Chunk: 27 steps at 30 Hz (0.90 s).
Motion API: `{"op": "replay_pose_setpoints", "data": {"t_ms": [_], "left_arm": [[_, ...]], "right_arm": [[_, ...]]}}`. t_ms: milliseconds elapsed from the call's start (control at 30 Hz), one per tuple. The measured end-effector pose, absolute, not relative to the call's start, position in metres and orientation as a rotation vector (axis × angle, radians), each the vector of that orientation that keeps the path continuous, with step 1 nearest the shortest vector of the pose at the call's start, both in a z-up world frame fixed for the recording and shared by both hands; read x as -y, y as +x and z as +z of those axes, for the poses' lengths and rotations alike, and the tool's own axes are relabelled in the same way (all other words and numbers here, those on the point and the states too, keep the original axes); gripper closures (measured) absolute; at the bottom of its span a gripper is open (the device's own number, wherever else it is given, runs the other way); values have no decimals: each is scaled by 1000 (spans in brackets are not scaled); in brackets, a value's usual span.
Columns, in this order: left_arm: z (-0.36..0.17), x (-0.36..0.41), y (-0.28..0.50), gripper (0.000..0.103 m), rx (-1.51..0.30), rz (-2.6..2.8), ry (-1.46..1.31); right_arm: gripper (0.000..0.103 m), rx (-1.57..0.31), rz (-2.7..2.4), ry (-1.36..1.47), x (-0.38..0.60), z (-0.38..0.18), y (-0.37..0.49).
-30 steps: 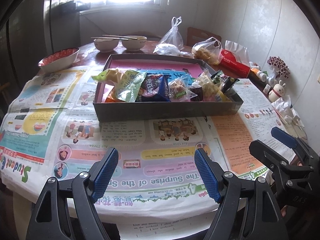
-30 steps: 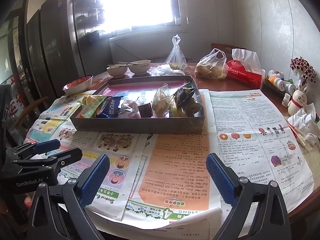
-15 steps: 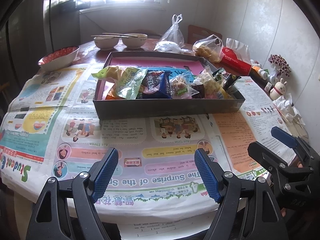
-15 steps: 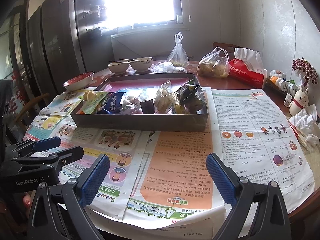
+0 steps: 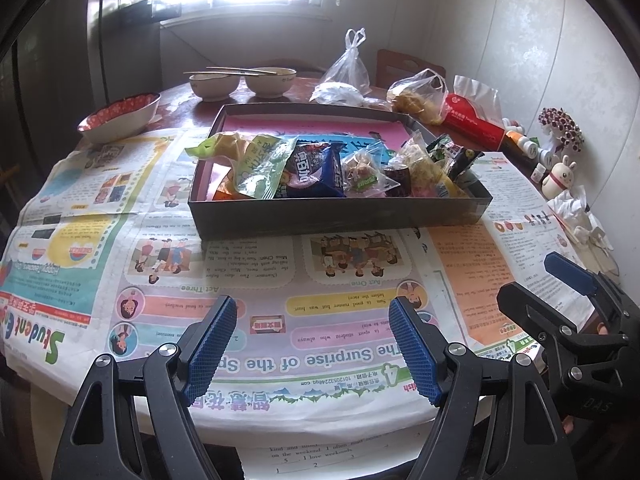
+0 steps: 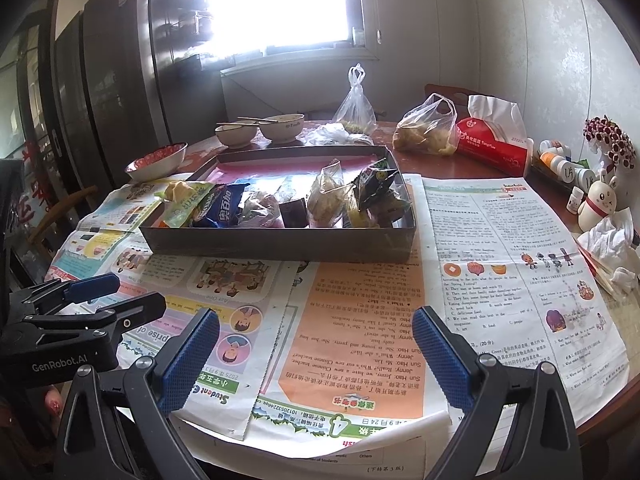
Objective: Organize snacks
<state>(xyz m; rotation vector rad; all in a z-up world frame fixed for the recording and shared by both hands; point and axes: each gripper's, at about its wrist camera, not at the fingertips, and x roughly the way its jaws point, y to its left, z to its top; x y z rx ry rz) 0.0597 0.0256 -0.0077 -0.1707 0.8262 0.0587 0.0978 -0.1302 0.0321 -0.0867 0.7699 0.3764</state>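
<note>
Nothing moved since earlier frames; snack packets [image 5: 320,168] heaped along near wall of dark box [image 5: 340,220] on tabletop [image 6: 460,168], apparently gathered, hardly sorted; left hand-held gripper [image 5: 312,344] and right hand-held gripper [image 6: 316,356] near box, spread, empty.

A box [image 5: 340,216] sat mid-table on newspapers [image 5: 248,280], snack packets [image 5: 316,168] crowding its near side. Two bowls [image 5: 244,82] stood toward the far edge, another bowl [image 5: 120,118] near the left edge.
</note>
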Motion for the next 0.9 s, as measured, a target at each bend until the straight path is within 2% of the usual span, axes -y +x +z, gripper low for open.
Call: {"op": "replay_pose_setpoints", "data": {"t_ms": [900], "left_arm": [[-5,-27,58,23,-815,66,-158]], "right_arm": [[5,-770,369,-88,132,33,99]]}}
